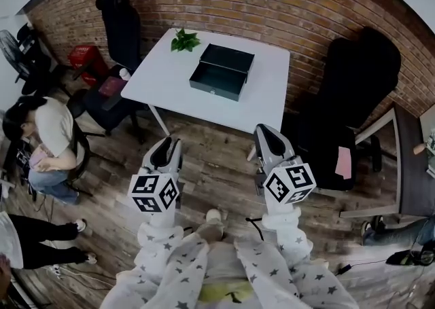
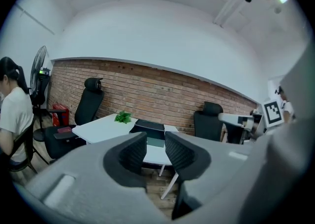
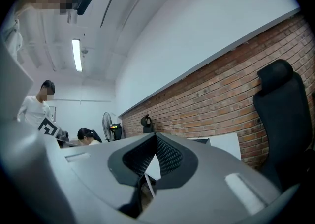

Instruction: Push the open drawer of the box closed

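Two empty tongs hang over the floor, well short of the desk (image 1: 163, 77), since the person stands back from it. The left tongs (image 1: 166, 153) stand wide apart with nothing between them; the right tongs (image 1: 270, 140) are pressed together. The box (image 1: 230, 56) sits mid-desk nearer the far edge. Its drawer (image 1: 216, 78) is drawn out toward the near edge, so closing it likely needs a push away from the person.

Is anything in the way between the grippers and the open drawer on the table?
Nothing visible. The left gripper and right gripper hang over floor short of the table; the open drawer faces them with bare tabletop before it. The plant sits beyond the box.
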`<state>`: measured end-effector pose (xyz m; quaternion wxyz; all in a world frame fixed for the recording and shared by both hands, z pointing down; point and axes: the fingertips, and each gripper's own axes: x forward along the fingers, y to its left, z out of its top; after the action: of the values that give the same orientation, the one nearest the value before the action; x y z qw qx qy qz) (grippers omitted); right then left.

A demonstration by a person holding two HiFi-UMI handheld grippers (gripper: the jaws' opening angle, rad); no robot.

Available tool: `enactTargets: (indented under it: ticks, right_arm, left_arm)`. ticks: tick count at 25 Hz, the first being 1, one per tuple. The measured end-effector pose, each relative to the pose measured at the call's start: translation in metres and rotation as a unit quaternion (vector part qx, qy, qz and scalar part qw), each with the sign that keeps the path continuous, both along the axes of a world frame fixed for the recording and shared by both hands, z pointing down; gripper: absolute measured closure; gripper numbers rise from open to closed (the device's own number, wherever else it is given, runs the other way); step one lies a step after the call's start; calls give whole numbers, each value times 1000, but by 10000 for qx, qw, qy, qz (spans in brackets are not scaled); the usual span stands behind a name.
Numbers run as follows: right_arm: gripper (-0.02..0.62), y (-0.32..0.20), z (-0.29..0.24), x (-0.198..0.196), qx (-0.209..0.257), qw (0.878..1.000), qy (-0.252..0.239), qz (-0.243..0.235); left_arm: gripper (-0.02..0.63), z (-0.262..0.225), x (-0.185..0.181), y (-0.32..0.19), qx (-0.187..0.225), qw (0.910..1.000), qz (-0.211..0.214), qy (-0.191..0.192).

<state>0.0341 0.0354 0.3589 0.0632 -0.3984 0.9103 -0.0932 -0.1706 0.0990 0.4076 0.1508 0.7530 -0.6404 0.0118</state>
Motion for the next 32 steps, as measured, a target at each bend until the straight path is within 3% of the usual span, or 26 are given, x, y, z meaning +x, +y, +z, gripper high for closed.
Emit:
enactTargets:
  ticks: [14,32]
  right_arm:
    - [588,-86,23,-30,-249,9995,146,121]
    - [588,-222,77,-54,-902,9947,276,-420]
  left_arm:
    - [485,34,1,-101,-488,9973,543,-42]
    - [485,128,13,-227,-1610,9861,404,19]
